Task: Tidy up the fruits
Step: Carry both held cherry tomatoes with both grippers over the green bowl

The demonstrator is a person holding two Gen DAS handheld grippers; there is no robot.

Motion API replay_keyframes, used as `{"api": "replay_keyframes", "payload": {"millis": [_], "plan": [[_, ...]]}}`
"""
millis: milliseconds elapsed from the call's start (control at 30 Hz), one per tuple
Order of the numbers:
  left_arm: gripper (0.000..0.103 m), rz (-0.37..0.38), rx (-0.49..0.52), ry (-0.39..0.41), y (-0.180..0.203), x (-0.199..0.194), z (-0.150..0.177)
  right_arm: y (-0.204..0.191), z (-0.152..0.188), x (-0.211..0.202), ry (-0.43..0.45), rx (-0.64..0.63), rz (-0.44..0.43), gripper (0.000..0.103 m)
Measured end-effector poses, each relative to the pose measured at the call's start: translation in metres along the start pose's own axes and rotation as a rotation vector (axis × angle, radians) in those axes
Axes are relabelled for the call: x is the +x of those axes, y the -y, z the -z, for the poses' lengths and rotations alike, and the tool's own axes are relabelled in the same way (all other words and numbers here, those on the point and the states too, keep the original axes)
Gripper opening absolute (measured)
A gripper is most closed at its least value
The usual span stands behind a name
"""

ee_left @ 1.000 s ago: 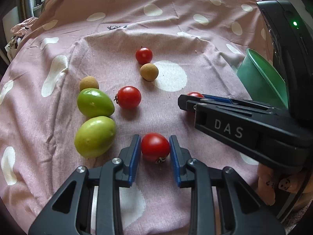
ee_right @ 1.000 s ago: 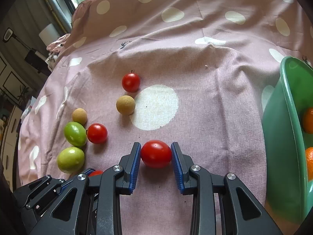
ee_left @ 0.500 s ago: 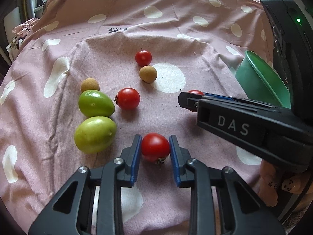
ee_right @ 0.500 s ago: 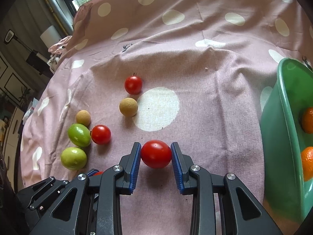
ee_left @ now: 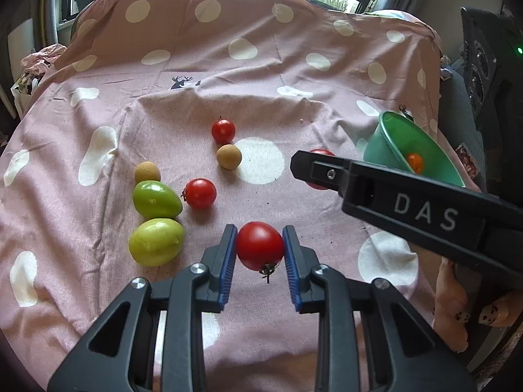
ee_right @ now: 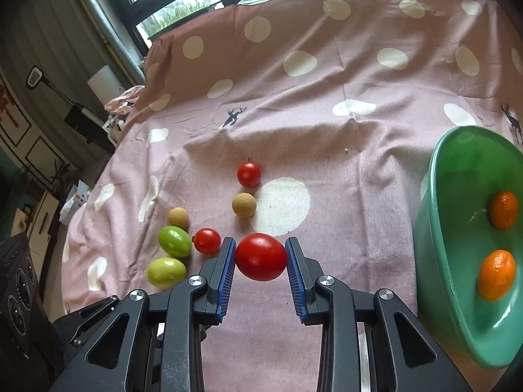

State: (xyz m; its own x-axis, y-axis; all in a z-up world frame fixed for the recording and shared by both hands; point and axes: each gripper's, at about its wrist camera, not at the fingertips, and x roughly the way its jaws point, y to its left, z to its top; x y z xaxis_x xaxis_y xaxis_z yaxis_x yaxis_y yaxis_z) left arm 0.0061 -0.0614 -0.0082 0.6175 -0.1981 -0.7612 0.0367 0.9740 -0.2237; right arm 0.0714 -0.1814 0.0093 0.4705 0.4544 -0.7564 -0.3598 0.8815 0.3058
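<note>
My left gripper (ee_left: 260,251) is shut on a red tomato (ee_left: 260,245) and holds it above the pink spotted cloth (ee_left: 196,91). My right gripper (ee_right: 260,258) is shut on another red tomato (ee_right: 261,256), also lifted; it shows in the left wrist view (ee_left: 318,153) behind the right gripper's finger. On the cloth lie two more red tomatoes (ee_left: 200,193) (ee_left: 223,131), two green fruits (ee_left: 156,199) (ee_left: 156,241) and two small tan round fruits (ee_left: 147,172) (ee_left: 229,156). A green bowl (ee_right: 441,228) at the right holds two oranges (ee_right: 497,274) (ee_right: 503,209).
A window runs along the back behind the cloth-covered table. A black speaker (ee_right: 19,297) stands at the left in the right wrist view. The table's left edge drops off toward furniture (ee_right: 39,170).
Both grippers have risen with their tomatoes held. The view now takes in more of the table, the window and the bowl's inside. The fruit on the cloth has not moved.
</note>
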Motion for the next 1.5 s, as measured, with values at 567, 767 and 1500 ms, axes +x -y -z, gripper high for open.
{"api": "replay_keyframes", "payload": {"millis": [567,767,1500], "plan": [[0.028,0.05,0.057,0.073,0.04,-0.018,-0.024,0.019,-0.014,-0.061,0.144,0.069,-0.081,0.033],[0.028,0.083,0.08,0.088,0.055,-0.023,-0.03,0.04,-0.016,-0.086,0.208,0.121,-0.054,0.033],[0.028,0.188,0.129,0.105,0.132,-0.01,-0.066,0.125,-0.014,-0.142,0.332,0.37,0.037,0.033]]}}
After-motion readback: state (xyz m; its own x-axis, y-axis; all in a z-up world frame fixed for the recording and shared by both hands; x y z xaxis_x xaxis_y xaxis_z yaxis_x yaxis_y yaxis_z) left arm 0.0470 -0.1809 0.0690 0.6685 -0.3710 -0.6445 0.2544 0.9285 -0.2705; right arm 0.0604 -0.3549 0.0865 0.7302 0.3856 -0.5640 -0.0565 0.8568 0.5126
